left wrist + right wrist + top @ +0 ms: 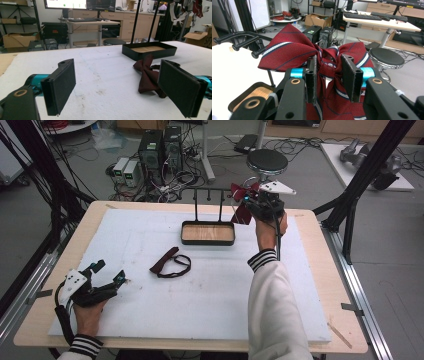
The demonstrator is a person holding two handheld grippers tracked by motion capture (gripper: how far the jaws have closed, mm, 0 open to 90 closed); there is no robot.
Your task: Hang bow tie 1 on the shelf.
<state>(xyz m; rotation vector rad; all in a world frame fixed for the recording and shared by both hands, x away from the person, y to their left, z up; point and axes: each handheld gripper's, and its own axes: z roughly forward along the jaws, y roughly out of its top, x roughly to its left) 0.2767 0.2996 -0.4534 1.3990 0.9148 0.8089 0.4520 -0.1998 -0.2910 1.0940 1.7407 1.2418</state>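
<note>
The right gripper (pixel 328 75) pinches the red striped fabric bow tie (pixel 294 53) in its jaws above the counter's far edge, beside the black metal hook rack (pixel 207 195). Hanging it seems next, calling for its strap over a hook. The left gripper (pixel 107 274) rests with jaws spread near the counter's left edge

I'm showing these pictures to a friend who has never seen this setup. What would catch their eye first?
Most likely the red striped bow tie, pinched at its knot by the right tongs and held up beside the black rack at the table's far side. Next, the dark bow tie lying flat on the white mat mid-table, with the left tongs open and resting near it.
</note>
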